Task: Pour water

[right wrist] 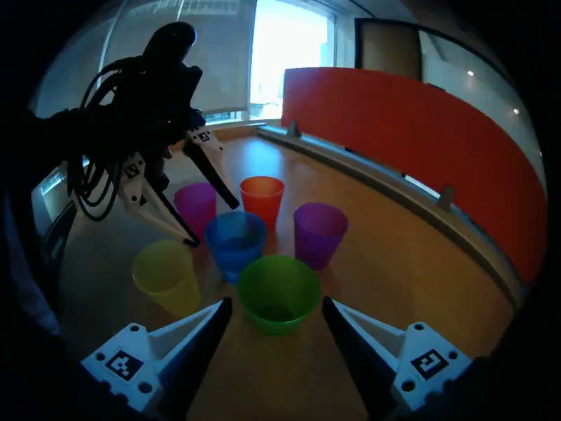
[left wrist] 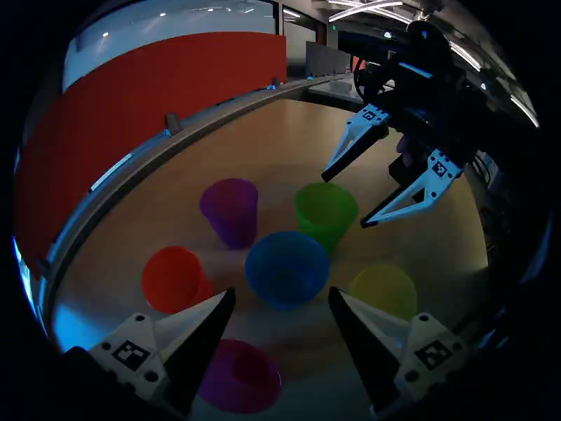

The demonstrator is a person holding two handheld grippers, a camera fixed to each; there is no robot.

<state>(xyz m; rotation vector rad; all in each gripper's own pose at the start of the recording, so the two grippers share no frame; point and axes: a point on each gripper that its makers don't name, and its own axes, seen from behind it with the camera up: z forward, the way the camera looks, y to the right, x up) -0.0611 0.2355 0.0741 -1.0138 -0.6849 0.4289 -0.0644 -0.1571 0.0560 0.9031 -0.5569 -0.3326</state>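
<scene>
While agape, left tool near blue cup, right tool opposite.

- A wooden table with a pale, smooth top carries everything else.
- A grey rail runs along the table's long edge, with small upright brackets standing on it at intervals.
- A red partition panel stands just behind that rail, following the same edge.
- Above the panel is a glazed wall dotted with reflected spots of light.
- Strip lights cross the ceiling.
- Past one end of the table there is a bright window with a pale blind beside it.
- A brown door-like panel stands next to the window.
- A dark boxy shape sits near the table's far corner, perhaps a screen; it is too dim to tell.
</scene>
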